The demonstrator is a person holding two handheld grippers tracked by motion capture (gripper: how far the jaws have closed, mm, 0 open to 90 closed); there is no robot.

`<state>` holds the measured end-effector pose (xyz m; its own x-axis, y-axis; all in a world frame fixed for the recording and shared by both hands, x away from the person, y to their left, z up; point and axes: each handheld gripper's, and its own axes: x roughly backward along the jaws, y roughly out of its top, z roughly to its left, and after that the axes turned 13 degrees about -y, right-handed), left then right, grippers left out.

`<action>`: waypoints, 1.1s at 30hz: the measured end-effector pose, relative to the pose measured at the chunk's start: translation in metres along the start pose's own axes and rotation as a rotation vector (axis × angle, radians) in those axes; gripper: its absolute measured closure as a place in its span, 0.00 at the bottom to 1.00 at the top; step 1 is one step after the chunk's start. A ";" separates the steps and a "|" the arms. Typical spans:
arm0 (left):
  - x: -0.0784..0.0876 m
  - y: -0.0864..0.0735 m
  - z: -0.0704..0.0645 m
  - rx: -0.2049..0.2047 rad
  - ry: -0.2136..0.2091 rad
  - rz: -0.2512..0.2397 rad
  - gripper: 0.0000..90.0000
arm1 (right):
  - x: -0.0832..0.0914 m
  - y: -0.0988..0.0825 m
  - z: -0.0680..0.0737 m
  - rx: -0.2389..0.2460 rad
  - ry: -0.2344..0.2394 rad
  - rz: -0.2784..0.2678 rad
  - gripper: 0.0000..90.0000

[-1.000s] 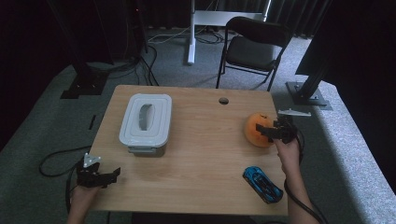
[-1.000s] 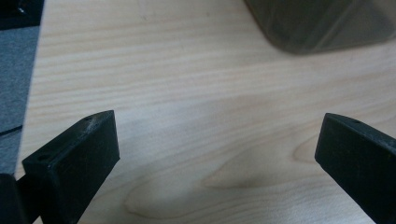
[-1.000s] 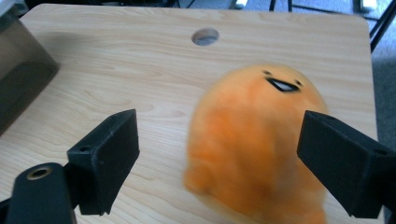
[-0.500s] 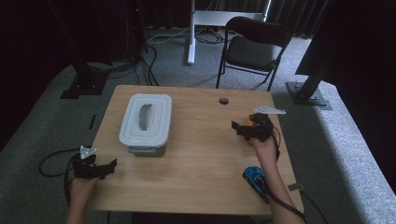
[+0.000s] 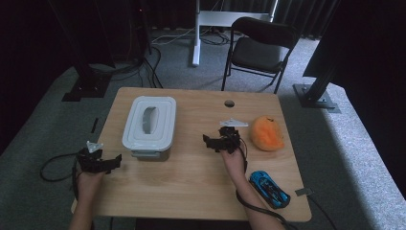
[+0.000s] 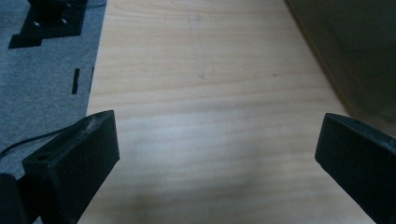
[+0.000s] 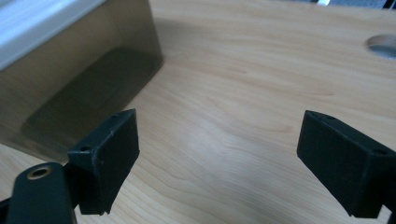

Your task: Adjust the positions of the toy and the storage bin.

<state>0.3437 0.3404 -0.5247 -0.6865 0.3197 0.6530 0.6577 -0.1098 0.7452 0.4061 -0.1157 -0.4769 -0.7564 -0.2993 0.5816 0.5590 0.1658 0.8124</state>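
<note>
Two grippers are over the wooden surface (image 5: 191, 177), each held in one of the person's hands, and both have their jaws spread wide apart with nothing between them. The left gripper (image 5: 114, 160) sits at the near left edge of the surface, pointing toward the lidded container (image 5: 149, 125); in the left gripper view its black jaws (image 6: 212, 154) frame bare wood, with the container's dark translucent wall (image 6: 355, 51) at the upper right (the grey carpet shows past the surface's edge on the other side). The right gripper (image 5: 209, 142) is near the middle of the surface, pointing left toward the same container, a little apart from it. In the right gripper view its jaws (image 7: 219, 154) stand open over the wood grain, and the container's smoky side with its white lid edge (image 7: 74, 70) fills the upper left, close ahead but not touched.

The container stands upright in the left half of the surface, its white lid on, with a recessed handle in the top. An orange plush toy (image 5: 266, 133) lies to the right of the right gripper, just beside it but clear of the jaws. A blue toy car (image 5: 269, 188) lies near the front right corner, next to the person's right forearm. A round cable hole (image 5: 229, 103) sits near the far edge, and a black folding chair (image 5: 258, 50) stands beyond the surface.
</note>
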 end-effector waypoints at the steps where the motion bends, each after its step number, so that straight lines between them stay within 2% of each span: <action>1: -0.001 0.002 0.002 0.002 0.000 -0.004 0.00 | -0.005 -0.002 0.004 0.000 0.004 0.002 0.14; 7: -0.010 0.013 0.008 -0.009 0.000 -0.006 0.00 | -0.031 -0.011 0.025 -0.007 0.045 0.011 0.14; 15: -0.028 0.027 0.016 -0.016 -0.015 0.017 0.00 | -0.066 -0.011 0.049 0.029 0.023 0.072 0.14; 19: -0.036 0.030 0.023 -0.011 -0.015 0.039 0.00 | -0.075 -0.008 0.058 0.039 0.032 0.082 0.14; 22: -0.040 0.034 0.024 -0.043 -0.015 0.059 0.00 | -0.085 -0.003 0.066 0.043 0.032 0.082 0.14; 29: -0.051 0.048 0.027 -0.062 -0.009 0.062 0.00 | -0.098 0.001 0.074 0.054 0.007 0.090 0.14; 32: -0.055 0.055 0.025 -0.063 -0.014 0.060 0.00 | -0.100 0.001 0.075 0.039 0.033 0.090 0.14; 33: -0.057 0.057 0.024 -0.065 -0.014 0.059 0.00 | -0.101 0.001 0.076 0.046 0.028 0.092 0.14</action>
<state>0.4276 0.3387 -0.5225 -0.6422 0.3237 0.6948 0.6755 -0.1893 0.7126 0.4573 -0.0137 -0.5314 -0.6927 -0.3069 0.6526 0.6087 0.2364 0.7573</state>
